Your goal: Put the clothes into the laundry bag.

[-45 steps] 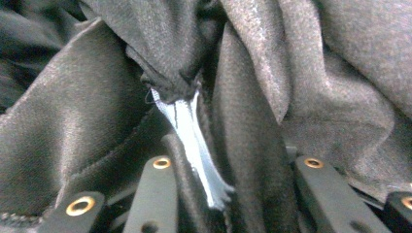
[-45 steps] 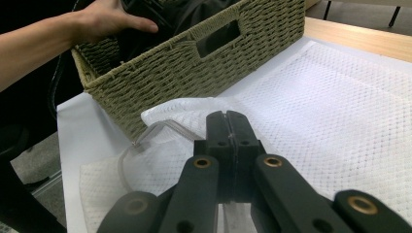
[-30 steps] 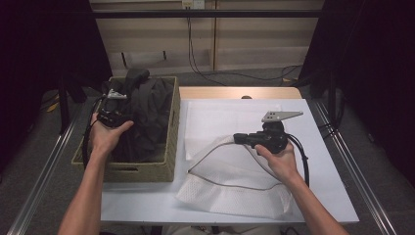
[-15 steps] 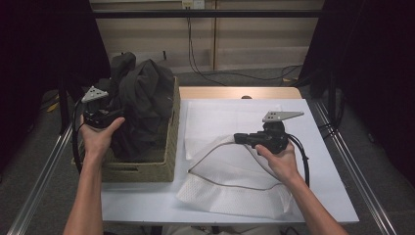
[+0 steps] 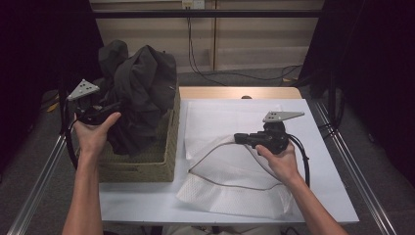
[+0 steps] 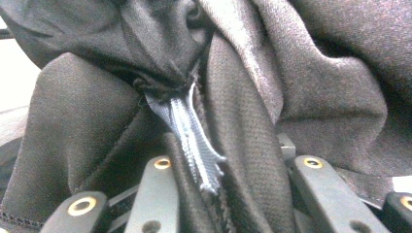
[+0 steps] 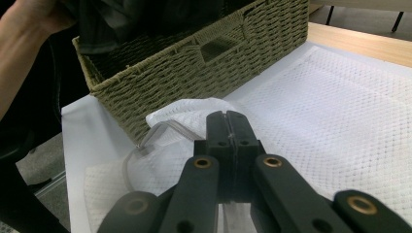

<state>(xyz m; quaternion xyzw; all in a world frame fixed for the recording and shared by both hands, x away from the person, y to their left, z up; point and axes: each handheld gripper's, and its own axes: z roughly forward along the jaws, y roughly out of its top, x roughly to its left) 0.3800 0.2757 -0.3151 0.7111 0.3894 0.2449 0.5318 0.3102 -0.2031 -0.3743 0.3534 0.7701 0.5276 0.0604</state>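
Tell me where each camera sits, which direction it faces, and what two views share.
High view: above the person's side, facing forward and down on the table; both forearms and hands show.
Left gripper view: on the left tool, facing dark clothing pinched between its jaws.
Right gripper view: on the right tool, jaws together, facing the basket and white mesh bag; a forearm shows.
Shared: high and right views show the basket.

A white rectangular tabletop (image 5: 323, 171) is seen, backed at twelve o'clock by a light wooden strip (image 5: 240, 92). A woven olive-green wicker basket (image 5: 161, 161) is set at nine o'clock, and a white mesh laundry bag (image 5: 225, 122) is spread from the centre toward five o'clock.
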